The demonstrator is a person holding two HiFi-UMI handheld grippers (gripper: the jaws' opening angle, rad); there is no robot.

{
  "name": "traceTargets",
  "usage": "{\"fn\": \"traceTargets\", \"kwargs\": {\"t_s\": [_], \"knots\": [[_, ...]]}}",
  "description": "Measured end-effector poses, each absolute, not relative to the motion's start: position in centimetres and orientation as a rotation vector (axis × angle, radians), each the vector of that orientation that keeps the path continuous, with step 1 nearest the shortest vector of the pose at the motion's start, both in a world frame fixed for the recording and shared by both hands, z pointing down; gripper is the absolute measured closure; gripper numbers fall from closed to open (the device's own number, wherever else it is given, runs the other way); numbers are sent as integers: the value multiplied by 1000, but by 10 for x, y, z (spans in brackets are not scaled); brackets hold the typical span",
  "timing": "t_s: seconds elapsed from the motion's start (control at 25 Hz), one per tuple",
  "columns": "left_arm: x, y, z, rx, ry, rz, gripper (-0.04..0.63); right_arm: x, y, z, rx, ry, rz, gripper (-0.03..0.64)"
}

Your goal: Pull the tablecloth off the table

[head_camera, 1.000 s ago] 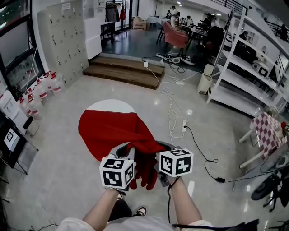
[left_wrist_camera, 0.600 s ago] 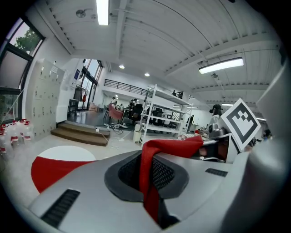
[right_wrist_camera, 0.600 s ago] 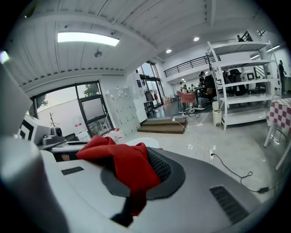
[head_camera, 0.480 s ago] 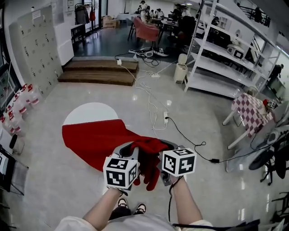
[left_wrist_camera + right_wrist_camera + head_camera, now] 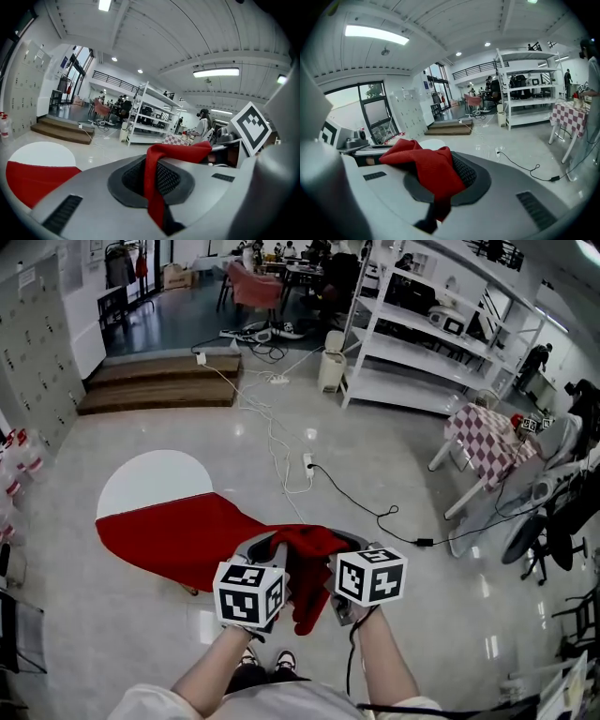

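More of the white table [image 5: 150, 482] had been bared since a second ago, the red tablecloth [image 5: 178, 532] having been dragged further toward the near side. The far part of the round top was left uncovered; the near part was draped in red, and a bunched tail was drawn rightward to the grippers. The left gripper [image 5: 261, 557] was seen clamped on a narrow fold of cloth, jaws closed tight. Just beside it, the right gripper [image 5: 345, 559] was likewise closed on a thicker bunch, a loose end being left hanging between the two. Far right, a checked table [image 5: 487, 442] was seen, well apart.
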State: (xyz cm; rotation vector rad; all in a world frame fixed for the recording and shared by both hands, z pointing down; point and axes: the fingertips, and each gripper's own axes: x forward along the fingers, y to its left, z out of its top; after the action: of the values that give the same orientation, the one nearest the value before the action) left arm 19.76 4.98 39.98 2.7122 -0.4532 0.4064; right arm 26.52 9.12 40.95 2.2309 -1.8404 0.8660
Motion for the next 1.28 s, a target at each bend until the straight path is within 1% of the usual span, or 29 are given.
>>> {"fn": "traceTargets", "kwargs": {"t_s": [0.72,1.0,1.28], "knots": [[244,102,416,2670,-98,486,575,293,172,420,2483,-1505,983,584],[269,121,404,2696,-49,468,575,314,194,411,2571,-1461,954,584],[294,146,401,2716,-103,459,575,343,221,410,2573,-1512,933,584]]}}
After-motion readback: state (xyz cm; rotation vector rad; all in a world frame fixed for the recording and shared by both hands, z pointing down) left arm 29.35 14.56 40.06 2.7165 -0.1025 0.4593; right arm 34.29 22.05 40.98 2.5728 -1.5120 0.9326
